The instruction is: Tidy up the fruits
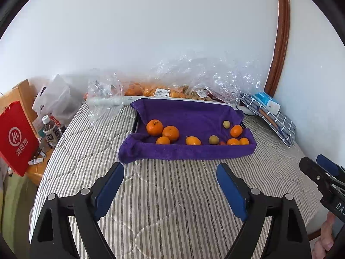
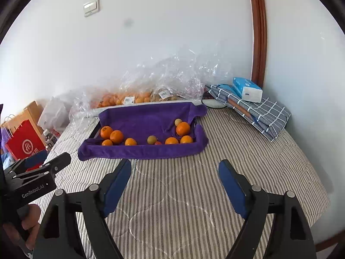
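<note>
A tray lined with a purple towel [image 1: 187, 151] [image 2: 138, 151] lies on the striped bedcover. Several oranges sit in it: a cluster at its left [image 1: 170, 132] [image 2: 116, 136] and another at its right [image 1: 236, 130] [image 2: 182, 128]. Two small yellow-green fruits [image 1: 213, 139] [image 2: 151, 139] and a small red one [image 2: 158, 142] lie among them. My left gripper [image 1: 170, 170] hovers open and empty over the cover, short of the tray. My right gripper [image 2: 174, 168] is likewise open, nothing between its blue pads. Each gripper shows at the edge of the other's view.
Clear plastic bags with more oranges [image 1: 151, 91] [image 2: 120, 99] lie behind the tray by the wall. A checked folded cloth [image 2: 258, 112] with a tissue pack [image 2: 246, 89] sits at the right. A red paper bag [image 1: 17, 138] and bottles [image 1: 50, 131] crowd a side table left.
</note>
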A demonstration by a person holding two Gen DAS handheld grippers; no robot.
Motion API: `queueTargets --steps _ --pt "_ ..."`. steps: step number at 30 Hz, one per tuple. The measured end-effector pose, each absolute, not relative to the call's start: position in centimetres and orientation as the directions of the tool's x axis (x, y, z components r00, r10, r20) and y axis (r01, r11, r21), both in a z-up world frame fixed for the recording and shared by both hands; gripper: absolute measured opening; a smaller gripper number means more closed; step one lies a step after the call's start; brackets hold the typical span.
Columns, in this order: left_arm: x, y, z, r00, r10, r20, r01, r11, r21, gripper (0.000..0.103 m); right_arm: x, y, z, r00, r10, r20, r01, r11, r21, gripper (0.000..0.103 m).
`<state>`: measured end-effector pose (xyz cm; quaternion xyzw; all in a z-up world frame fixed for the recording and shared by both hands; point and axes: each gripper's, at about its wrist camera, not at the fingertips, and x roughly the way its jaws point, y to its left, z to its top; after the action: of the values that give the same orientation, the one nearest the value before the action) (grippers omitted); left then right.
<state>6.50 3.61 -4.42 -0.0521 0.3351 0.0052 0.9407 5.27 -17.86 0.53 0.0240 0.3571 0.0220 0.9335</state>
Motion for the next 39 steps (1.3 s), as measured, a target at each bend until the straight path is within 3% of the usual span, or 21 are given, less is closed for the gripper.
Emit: queueTargets --steps 7,39 --pt "3.9 3.5 -2.9 0.79 -0.018 -0.613 -0.05 0.994 -0.095 0.09 2.7 -17.7 1.6 0.745 0.046 -0.666 -0.032 0.999 0.034 0.097" --pt "2.3 3.3 -0.8 0.81 0.026 -0.585 -0.085 0.994 -0.072 0.09 1.4 -18.2 2.8 0.756 0.034 -0.654 -0.014 0.999 0.036 0.097"
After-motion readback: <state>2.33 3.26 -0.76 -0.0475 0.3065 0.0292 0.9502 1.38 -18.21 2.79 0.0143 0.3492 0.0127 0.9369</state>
